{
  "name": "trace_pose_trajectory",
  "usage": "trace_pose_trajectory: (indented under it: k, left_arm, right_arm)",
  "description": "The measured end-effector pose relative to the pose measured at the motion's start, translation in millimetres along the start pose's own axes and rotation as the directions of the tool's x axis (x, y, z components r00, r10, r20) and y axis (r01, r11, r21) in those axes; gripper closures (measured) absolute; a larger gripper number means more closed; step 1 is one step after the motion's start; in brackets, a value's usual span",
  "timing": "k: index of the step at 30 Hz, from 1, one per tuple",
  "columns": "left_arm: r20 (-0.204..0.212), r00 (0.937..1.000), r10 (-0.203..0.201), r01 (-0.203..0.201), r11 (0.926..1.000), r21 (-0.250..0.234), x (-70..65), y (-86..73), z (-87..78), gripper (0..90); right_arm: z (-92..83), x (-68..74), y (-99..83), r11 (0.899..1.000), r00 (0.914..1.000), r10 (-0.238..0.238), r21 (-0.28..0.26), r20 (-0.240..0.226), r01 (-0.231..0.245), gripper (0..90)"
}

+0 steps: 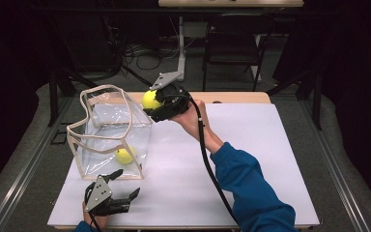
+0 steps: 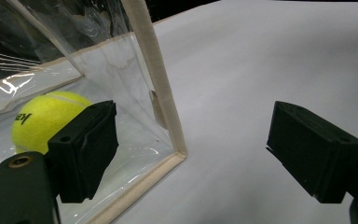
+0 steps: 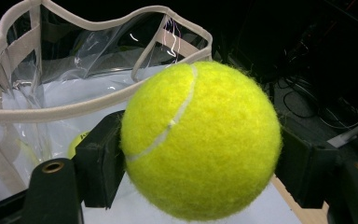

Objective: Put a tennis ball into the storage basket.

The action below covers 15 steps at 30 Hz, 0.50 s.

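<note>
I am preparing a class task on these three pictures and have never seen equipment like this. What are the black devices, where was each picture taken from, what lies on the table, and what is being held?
No machine works here: a person holds a hand tool with two black jaws in each hand. The high view looks down on the white table from above the person. The other two pictures come from small cameras riding on the tools, looking along their jaws.

On the table stands a clear bag with beige edging, open at the top, with one tennis ball inside.

The right gripper clamps a second tennis ball beside the bag's rim. The left gripper, jaws open and holding nothing, waits at the bag's near corner.
</note>
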<state>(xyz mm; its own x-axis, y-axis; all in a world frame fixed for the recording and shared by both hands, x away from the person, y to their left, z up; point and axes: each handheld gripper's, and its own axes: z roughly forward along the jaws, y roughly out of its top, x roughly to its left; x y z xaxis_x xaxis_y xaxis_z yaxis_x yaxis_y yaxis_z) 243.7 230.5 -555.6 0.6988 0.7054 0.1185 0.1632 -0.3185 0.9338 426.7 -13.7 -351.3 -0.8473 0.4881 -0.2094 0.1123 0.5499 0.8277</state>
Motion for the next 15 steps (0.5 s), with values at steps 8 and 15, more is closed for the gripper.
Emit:
trace_pose_trajectory:
  k: [8, 15]
  left_arm:
    - [0.001, 1.0, 0.002, -0.002, 1.0, -0.001, -0.2, 0.1, -0.4, 15.8]
    - [0.001, 1.0, 0.002, -0.002, 1.0, -0.001, 0.0, 0.1, -0.5, 15.8]
  right_arm:
    - [5.1, 4.6, 2.7, 1.0, 0.9999, -0.007, -0.001, -0.008, 0.007, 25.4]
    - [7.4, 8.3, 7.2, 1.0, 0.9998, -0.013, -0.01, -0.014, 0.013, 25.4]
